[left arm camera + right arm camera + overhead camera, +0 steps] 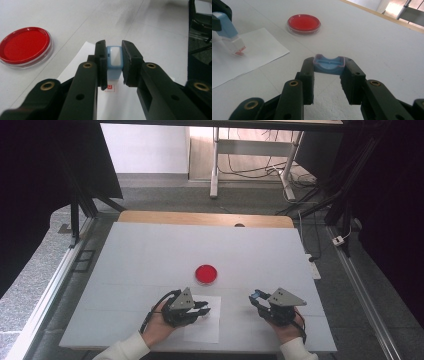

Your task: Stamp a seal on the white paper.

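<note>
The left gripper [113,63] is clenching a blue stamp [114,57] upright over the white paper [206,324], seemingly pressing a red mark [110,87]. The right gripper [328,71] is gripping the stamp's blue cap [329,64], keeping it aside above the desk [150,255]. A red dish [206,274] is sitting just beyond the paper.

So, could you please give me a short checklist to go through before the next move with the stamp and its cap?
1. Left tongs shut on the blue stamp: ok.
2. Right tongs shut on the blue cap: ok.
3. Stamp over the white paper: ok.
4. Red dish apart from both hands: ok.
5. Stamp face touching the paper: cannot tell.
6. Print on the paper clean: cannot tell, too small.
</note>
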Demonstrator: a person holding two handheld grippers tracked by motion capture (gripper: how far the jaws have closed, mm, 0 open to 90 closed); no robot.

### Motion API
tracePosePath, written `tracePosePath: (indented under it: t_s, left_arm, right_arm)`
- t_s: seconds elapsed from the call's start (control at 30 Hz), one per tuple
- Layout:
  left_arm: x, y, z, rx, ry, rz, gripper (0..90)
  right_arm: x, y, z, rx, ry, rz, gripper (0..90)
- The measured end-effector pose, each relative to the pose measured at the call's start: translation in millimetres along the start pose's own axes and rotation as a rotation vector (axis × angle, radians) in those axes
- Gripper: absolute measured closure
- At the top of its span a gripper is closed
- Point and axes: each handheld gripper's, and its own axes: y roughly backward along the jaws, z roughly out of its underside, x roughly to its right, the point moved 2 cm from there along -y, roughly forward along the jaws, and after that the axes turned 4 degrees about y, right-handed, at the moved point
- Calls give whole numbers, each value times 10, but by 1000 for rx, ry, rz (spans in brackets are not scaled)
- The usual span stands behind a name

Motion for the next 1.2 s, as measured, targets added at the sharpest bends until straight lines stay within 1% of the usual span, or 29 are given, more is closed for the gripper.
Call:
tracePosePath:
  t_s: [0.07,0.1,0.23,0.4,0.53,0.7,0.77,0.83,0.93,1.0,1.1,1.2]
  left_arm:
    - [-11,15,-7,7,7,5,757]
    - [-18,25,-10,14,15,10,756]
    - [-58,75,-32,35,40,19,756]
    - [-127,153,-63,74,91,29,755]
    - [-169,212,-100,95,115,16,755]
    - [-220,290,-169,116,160,21,755]
    - [-231,308,-190,120,173,15,755]
    - [-247,312,-203,120,177,5,755]
    - [-285,290,-210,100,168,-33,754]
    - [-320,286,-216,101,187,-32,754]
    - [-369,319,-227,127,210,-32,754]
    - [-399,375,-222,147,217,-32,754]
  right_arm:
    - [-1,4,-1,-1,0,5,639]
    - [0,2,-1,6,-3,0,639]
    - [3,2,-1,2,-1,1,639]
    - [2,0,0,0,1,2,639]
    - [1,-2,0,0,0,3,639]
    - [-6,-3,-2,0,-4,5,639]
    - [-4,1,-3,0,-6,10,639]
    - [-3,-3,-2,8,-11,6,639]
    - [-2,2,-4,4,-10,8,639]
    - [-1,11,-7,8,-13,8,639]
    - [6,21,-9,14,-15,8,639]
    - [8,16,-6,13,-13,6,639]
